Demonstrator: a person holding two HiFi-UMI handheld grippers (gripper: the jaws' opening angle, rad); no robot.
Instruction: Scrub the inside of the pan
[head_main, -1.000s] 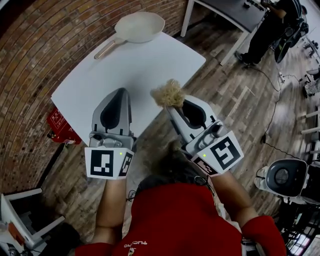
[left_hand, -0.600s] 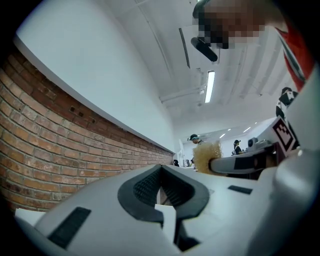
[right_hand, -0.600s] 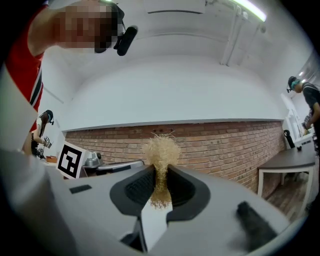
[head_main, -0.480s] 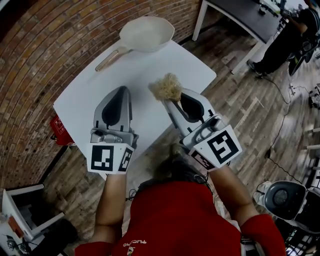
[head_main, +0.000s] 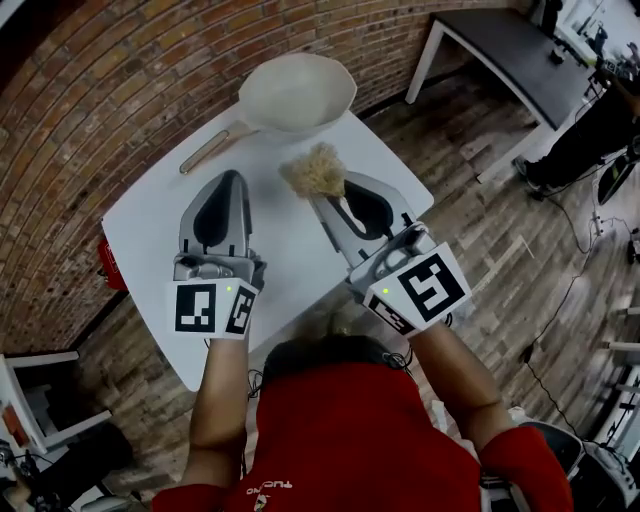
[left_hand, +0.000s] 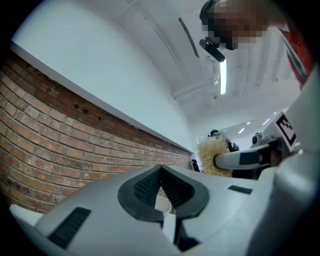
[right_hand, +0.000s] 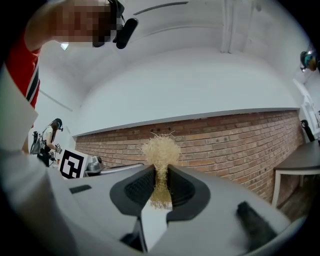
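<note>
The cream-coloured pan (head_main: 298, 90) sits at the upper centre of the head view, on the far corner of the white table (head_main: 150, 205). Its handle (head_main: 210, 148) runs down towards the left. Both tools hover over the middle of the table, well apart from the pan, so I judge the scrubbing has not started.

My right gripper (head_main: 325, 195) is clenched on a straw-coloured fibre scrubber (head_main: 314, 170). In the right gripper view the tuft (right_hand: 160, 150) bulges out above the jaw tips, with a thin neck of fibre pinched between the pads. My left gripper (head_main: 232, 180) is closed on nothing: in its own view the tips (left_hand: 160, 172) meet with no object between them.

To do this well, I think the left tool should part its jaws and take the handle. The pan stands close to the table edge by the brick wall (head_main: 80, 120), and it looks light enough to slide under pressure. I would then carry the scrubber up the frame, over the near rim and down into the bowl. The protruding tuft, not the hard jaw tips, should meet the surface. Because the hold is on a narrow waist of fibre, moderate pressure and small circular strokes seem safer than hard pushes that could tug the scrubber loose.
</note>
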